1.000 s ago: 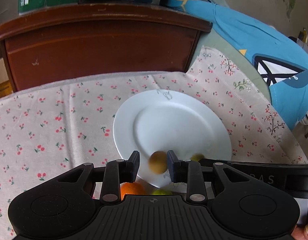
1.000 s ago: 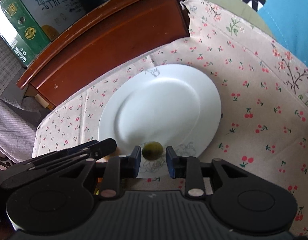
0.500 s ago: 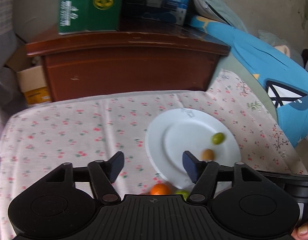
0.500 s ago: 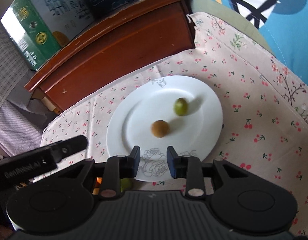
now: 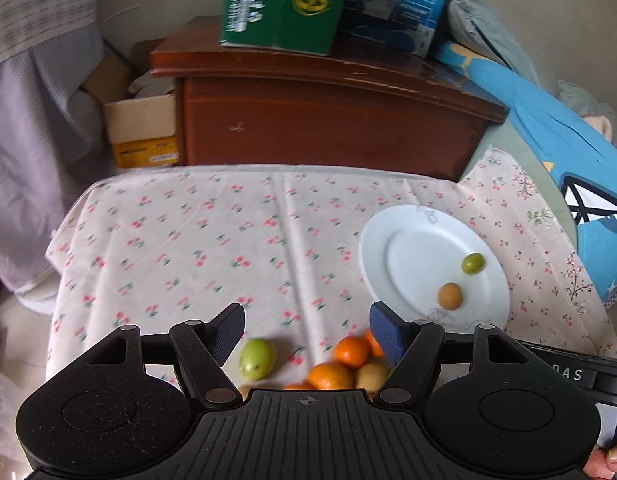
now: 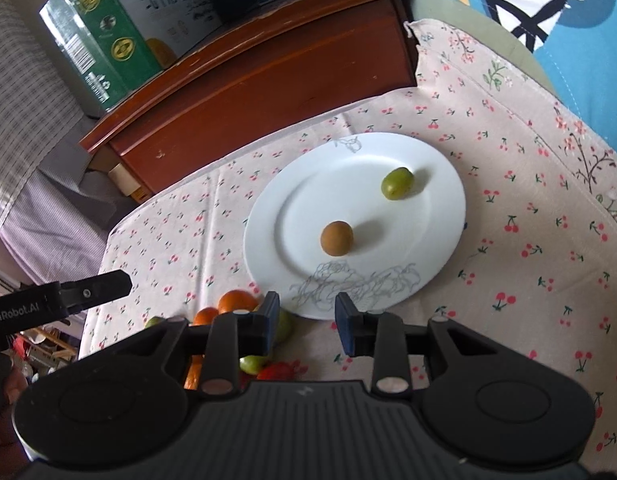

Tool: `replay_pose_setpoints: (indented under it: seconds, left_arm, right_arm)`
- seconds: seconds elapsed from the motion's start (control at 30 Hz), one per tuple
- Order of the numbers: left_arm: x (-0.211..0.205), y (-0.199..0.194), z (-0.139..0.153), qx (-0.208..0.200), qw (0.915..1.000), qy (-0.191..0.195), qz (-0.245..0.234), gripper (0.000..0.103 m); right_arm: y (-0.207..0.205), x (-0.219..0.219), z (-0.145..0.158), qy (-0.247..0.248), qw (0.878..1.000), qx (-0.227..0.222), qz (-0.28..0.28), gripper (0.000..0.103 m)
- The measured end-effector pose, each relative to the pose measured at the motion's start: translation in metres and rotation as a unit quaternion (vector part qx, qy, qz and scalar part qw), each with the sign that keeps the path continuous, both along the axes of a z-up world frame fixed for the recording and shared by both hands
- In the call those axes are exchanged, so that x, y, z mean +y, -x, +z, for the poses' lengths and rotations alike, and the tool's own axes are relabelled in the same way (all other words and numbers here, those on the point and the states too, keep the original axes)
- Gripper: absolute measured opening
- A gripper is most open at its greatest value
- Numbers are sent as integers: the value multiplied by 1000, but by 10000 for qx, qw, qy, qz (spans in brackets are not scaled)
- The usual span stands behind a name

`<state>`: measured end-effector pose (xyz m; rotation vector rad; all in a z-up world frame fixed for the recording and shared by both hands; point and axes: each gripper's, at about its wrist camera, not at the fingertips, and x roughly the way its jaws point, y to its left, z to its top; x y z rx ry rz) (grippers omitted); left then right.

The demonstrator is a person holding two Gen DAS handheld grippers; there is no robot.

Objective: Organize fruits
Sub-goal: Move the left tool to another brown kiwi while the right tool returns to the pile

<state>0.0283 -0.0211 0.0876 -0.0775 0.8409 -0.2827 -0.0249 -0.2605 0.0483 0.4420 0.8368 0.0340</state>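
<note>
White plate (image 6: 436,184), cherry-print cloth (image 5: 180,240), one brown fruit (image 6: 336,238), one green fruit (image 6: 397,183), oranges (image 5: 350,351).

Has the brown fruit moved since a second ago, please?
Yes. The brown fruit was between the left gripper's fingers at the plate's near rim; now it lies free in the plate's well, nearer the green fruit.

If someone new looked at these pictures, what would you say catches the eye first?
The white plate on the cherry-print cloth, carrying a green fruit and a brown fruit. Then the heap of oranges and green fruit beside it, near the open left gripper.
</note>
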Motion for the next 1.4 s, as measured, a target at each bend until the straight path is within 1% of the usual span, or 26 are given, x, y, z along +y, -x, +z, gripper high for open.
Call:
replay_pose_setpoints:
  seconds: [0.1, 0.3, 0.37, 0.6, 0.67, 0.73, 0.8, 0.87, 0.97, 1.03, 1.07, 1.13, 1.37, 1.4]
  left_arm:
    - [10, 7, -3, 59, 10000, 46, 54, 69]
    - [17, 25, -10, 12, 9999, -103, -92, 69]
    - [20, 28, -15, 16, 9998, -170, -75, 69]
    - [32, 30, -34, 120, 9995, -276, 107, 69]
    - [35, 28, -39, 167, 9993, -260, 204, 67]
    - [37, 27, -42, 204, 9993, -230, 197, 67]
    - [38, 28, -46, 94, 9993, -311, 160, 67]
    - [38, 26, -52, 133, 9986, -458, 238, 66]
    - [45, 24, -58, 196, 9990, -320, 240, 66]
    - [47, 23, -62, 186, 9988, -375, 265, 66]
    - [48, 22, -63, 207, 9988, -335, 279, 67]
    - [49, 21, -65, 204, 9994, -196, 219, 65]
    - [39, 21, -70, 49, 9997, -223, -30, 64]
    - [39, 21, -70, 41, 9998, -214, -43, 63]
  right_arm:
    - [4, 5, 0, 59, 9999, -20, 97, 32]
    - [13, 15, -2, 132, 9994, -16, 328, 32]
    - [15, 18, -3, 128, 9992, 2, 385, 32]
    - [17, 26, -12, 135, 9984, 145, 529, 32]
    - [17, 27, -14, 142, 9984, 176, 527, 32]
    - [17, 28, -16, 160, 9983, 193, 534, 32]
    - [17, 30, -18, 198, 9980, 201, 572, 32]
    - [18, 32, -20, 260, 9976, 203, 601, 32]
    - [17, 34, -22, 373, 9970, 205, 651, 32]
    - [16, 37, -25, 369, 9967, 239, 686, 32]
    - [15, 38, -26, 366, 9965, 258, 703, 32]
    - [13, 40, -29, 396, 9962, 292, 724, 32]
    - [11, 46, -36, 544, 9945, 321, 832, 32]
    - [10, 47, -36, 553, 9944, 315, 840, 32]
